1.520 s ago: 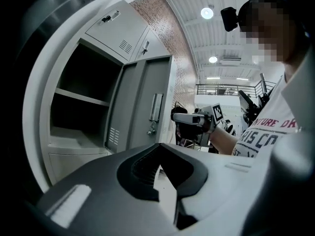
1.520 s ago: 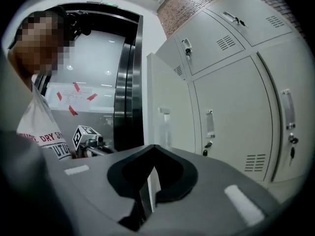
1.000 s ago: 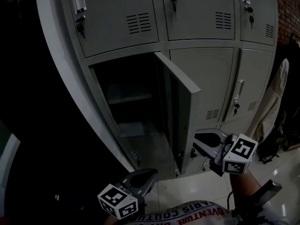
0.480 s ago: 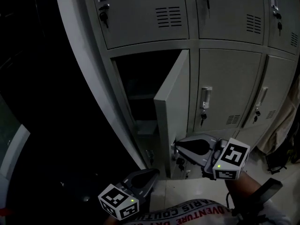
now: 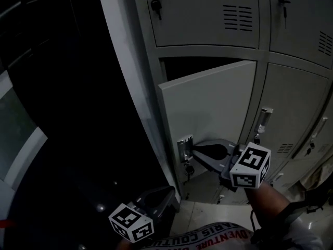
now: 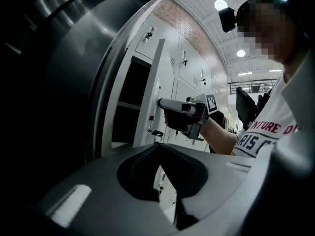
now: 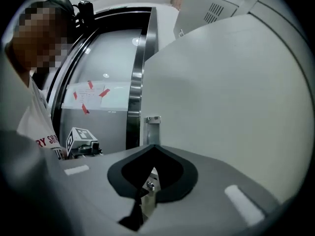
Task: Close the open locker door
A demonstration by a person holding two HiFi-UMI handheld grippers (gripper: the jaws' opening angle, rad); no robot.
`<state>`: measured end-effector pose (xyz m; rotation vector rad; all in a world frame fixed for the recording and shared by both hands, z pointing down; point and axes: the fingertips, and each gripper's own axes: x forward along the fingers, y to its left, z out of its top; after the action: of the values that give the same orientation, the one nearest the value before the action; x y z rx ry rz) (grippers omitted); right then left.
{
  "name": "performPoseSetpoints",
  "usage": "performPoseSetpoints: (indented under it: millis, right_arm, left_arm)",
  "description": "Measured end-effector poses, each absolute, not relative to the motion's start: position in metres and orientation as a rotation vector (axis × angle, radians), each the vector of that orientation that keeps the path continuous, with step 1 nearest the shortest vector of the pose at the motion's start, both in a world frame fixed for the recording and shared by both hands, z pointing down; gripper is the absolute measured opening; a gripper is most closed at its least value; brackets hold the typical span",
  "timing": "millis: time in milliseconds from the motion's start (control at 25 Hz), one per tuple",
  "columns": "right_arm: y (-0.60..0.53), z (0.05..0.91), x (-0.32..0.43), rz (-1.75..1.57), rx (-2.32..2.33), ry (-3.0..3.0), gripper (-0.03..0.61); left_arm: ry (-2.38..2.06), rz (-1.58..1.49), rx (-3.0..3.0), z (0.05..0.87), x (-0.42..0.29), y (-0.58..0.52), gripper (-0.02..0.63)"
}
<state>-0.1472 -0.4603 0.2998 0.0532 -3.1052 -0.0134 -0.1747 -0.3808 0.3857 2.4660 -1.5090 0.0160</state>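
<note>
The grey locker door (image 5: 213, 103) stands only slightly ajar, with a dark gap along its top and left edge. Its metal handle plate (image 5: 184, 146) with a hanging key sits at the door's lower left. My right gripper (image 5: 195, 150) is shut, its tips against the door face right beside that handle. In the right gripper view the door (image 7: 231, 92) fills the right side and the handle (image 7: 153, 129) stands just above my shut right gripper (image 7: 153, 147). My left gripper (image 5: 167, 194) hangs low near my body, shut and holding nothing. The left gripper view shows the door edge (image 6: 152, 97).
Shut locker doors (image 5: 208, 9) with keys surround the open one above and to the right (image 5: 296, 108). A dark glossy panel (image 5: 62, 113) runs along the cabinet's left side. A light tiled floor (image 5: 208, 215) lies below. A steel frame (image 7: 135, 82) borders a panel with red-taped papers.
The door has swung from wide open to nearly shut. My right gripper moved left with it, staying at the handle edge. The left gripper stayed put.
</note>
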Motion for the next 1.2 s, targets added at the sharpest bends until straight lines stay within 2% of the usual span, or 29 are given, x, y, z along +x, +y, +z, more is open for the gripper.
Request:
performPoseSetpoints:
  millis: [320, 680, 960, 1200]
  right_arm:
    - [-0.518, 0.301, -0.186, -0.087, 0.172, -3.083, -0.005]
    - [-0.566, 0.299, -0.185, -0.082, 0.389, -3.074, -0.006]
    - [-0.56, 0.307, -0.184, -0.123, 0.42, -3.028, -0.006]
    - [-0.494, 0.325, -0.158, -0.185, 0.312, -2.954, -0.006]
  left_arm:
    - [-1.605, 0.008, 2.385, 0.391, -0.202, -0.382, 0.005]
    - [-1.607, 0.029, 2.391, 0.39, -0.198, -0.382, 0.005]
    - [-1.592, 0.075, 2.405, 0.393, -0.192, -0.371, 0.005]
    - [-1.54, 0.089, 2.43, 0.391, -0.183, -0.342, 0.005]
